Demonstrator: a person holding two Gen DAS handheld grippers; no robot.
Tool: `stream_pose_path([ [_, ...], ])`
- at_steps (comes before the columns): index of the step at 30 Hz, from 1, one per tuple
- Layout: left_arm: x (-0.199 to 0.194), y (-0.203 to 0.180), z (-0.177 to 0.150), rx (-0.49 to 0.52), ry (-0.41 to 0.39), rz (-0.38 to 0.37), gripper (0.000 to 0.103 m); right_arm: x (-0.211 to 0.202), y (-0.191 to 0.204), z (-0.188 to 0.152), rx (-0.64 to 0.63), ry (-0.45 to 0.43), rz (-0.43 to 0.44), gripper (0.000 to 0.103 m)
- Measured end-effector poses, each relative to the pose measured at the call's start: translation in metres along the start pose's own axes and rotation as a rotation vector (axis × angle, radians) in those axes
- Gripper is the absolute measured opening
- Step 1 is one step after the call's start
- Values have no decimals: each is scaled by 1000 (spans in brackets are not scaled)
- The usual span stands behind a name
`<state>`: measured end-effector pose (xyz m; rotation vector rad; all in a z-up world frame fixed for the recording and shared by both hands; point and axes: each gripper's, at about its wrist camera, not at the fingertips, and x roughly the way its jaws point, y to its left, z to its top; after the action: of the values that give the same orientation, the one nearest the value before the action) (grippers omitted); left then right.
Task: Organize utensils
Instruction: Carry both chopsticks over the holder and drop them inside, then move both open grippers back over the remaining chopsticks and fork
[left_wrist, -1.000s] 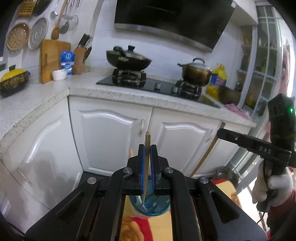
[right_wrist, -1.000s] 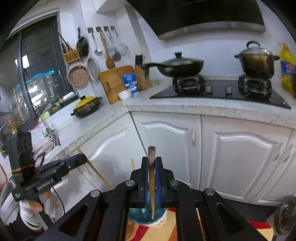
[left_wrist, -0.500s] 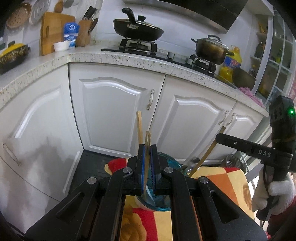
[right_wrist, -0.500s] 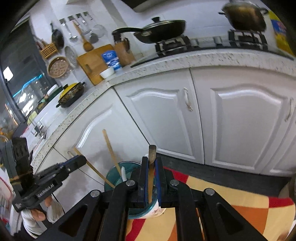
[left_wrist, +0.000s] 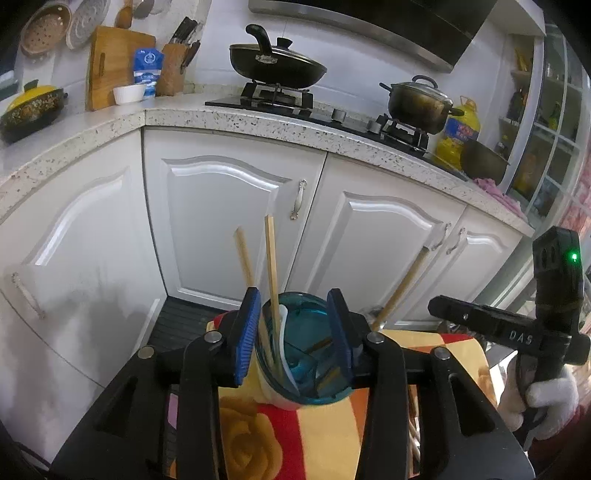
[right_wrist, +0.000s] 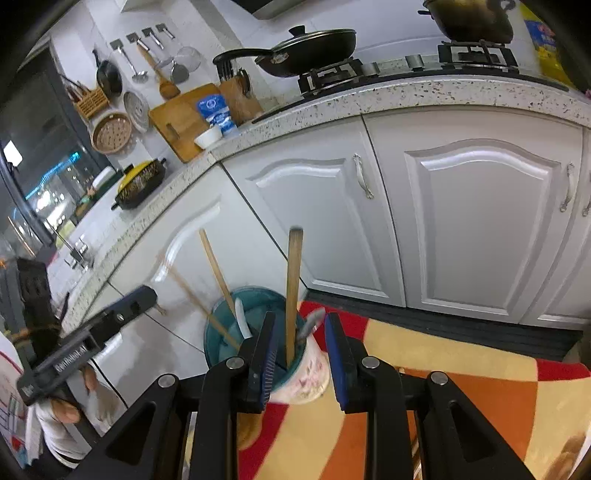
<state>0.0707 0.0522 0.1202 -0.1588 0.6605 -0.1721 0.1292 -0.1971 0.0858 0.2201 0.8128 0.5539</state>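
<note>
On the patterned cloth (right_wrist: 461, 398), blue holder (left_wrist: 299, 365) stands, wooden sticks (left_wrist: 272, 266) upright inside. Left gripper (left_wrist: 293, 332) and right gripper (right_wrist: 301, 358) both spread wide, empty, straddling it.

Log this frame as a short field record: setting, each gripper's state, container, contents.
setting: kitchen, patterned cloth before white cabinets
left gripper: open, holds nothing
right gripper: open, holds nothing
container: blue holder, upright on the cloth
contents: wooden chopsticks, a wooden handle, a white utensil
</note>
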Motion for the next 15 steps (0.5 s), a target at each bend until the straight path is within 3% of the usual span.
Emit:
stream_pose_path([
  [15,-1,-25,-38,35,34,60,46,-13,15,-32,-68,8,-77,33],
])
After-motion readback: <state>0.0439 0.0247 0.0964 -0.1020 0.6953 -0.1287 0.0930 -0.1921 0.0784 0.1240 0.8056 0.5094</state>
